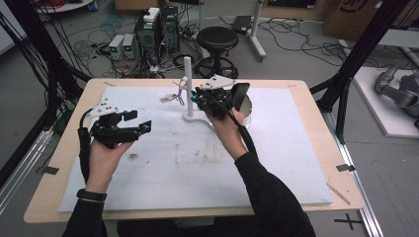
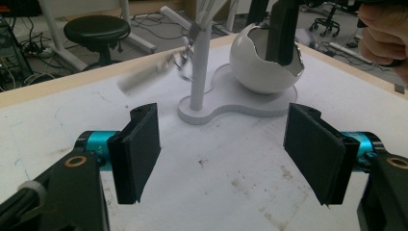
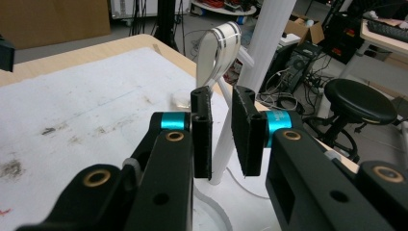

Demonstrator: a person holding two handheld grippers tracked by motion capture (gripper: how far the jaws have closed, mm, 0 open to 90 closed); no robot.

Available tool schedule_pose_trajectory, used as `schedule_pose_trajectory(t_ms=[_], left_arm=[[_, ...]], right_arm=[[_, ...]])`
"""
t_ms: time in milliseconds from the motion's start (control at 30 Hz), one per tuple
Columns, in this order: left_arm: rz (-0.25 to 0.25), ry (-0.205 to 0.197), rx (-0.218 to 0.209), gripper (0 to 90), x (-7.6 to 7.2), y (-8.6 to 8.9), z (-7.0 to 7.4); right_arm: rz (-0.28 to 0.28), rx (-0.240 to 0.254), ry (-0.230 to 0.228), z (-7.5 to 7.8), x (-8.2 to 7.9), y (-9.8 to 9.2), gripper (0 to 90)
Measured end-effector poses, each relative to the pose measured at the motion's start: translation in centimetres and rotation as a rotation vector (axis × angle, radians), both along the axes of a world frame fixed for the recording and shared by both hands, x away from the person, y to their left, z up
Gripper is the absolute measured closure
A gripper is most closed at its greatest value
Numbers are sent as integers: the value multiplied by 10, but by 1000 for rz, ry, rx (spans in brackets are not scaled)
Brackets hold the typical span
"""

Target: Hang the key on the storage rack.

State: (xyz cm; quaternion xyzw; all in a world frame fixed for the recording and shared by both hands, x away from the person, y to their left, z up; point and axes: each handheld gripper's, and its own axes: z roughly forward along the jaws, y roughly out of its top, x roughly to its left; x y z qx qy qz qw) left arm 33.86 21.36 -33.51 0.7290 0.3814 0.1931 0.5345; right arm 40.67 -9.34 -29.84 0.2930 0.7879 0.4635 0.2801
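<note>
I am holding the right claw (image 3: 221, 139), nearly clenched and gripping nothing, against the white stand's post (image 3: 269, 48) beside the hanging strap (image 3: 219, 50), the left claw (image 2: 223, 151) waiting released over the bench (image 1: 306, 98); next, I judge, comes closing on the strap.

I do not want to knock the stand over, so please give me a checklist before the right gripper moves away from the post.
1. Right gripper free of the band: ok, narrow gap, nothing between the pads.
2. Band at rest: not ok, it is blurred in the left gripper view and seems to be swinging.
3. Stand base flat on the table: ok.
4. Left gripper out of the way: ok, open, empty, apart from the stand.
5. Bowl contents: cannot tell.
</note>
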Motion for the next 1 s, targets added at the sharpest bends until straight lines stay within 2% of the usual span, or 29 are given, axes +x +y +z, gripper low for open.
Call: schedule_pose_trajectory(t_ms=[300, 467, 533, 633, 1000], left_arm=[[-15, 0, -3, 286, 5, -7, 0], [-16, -1, -7, 287, 6, -9, 1], [-16, -4, -7, 287, 6, -9, 1], [-16, -5, -7, 287, 7, -9, 2], [-28, -5, -1, 286, 9, -14, 2]], right_arm=[[-7, -5, -13, 3, -8, -11, 696], [-21, 10, -6, 5, -10, -21, 603], [-23, 13, -8, 6, -11, -25, 540], [-22, 11, -4, 6, -11, -31, 501], [-16, -1, 31, 6, -13, -44, 448]])
